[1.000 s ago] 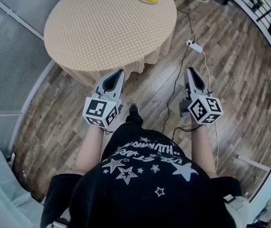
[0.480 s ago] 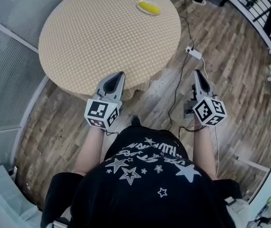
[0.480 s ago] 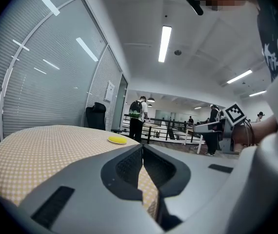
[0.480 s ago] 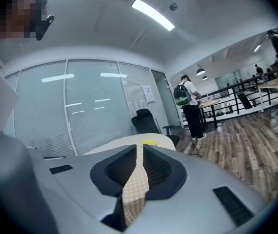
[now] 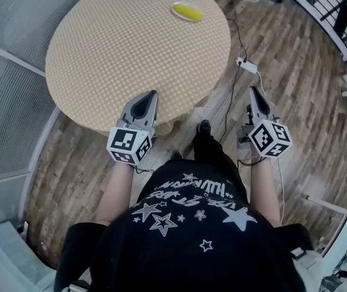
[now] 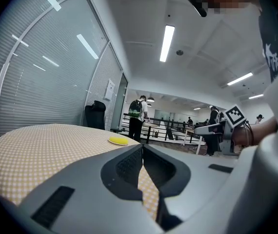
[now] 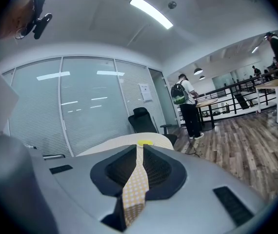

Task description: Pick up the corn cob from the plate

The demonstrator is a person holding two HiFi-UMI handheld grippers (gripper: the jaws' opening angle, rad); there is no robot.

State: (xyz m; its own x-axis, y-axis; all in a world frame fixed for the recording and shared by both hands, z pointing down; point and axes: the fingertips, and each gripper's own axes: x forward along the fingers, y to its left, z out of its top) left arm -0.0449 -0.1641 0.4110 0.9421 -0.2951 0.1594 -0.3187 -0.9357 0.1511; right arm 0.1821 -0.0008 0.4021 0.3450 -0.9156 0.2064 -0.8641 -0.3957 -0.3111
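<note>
A round table draped in a beige checked cloth (image 5: 125, 47) fills the upper left of the head view, over a wood-plank floor (image 5: 301, 84). A small white power adapter (image 5: 247, 65) lies at upper right. In the right gripper view, a black office chair (image 7: 142, 120) stands mid-frame, left of a person wearing a green backpack (image 7: 185, 106).

Yellow corn cob (image 5: 187, 11) on a plate (image 5: 175, 9) near the far edge of a round checked table (image 5: 119, 59).

Bright, even light (fisheye-warped edges)
</note>
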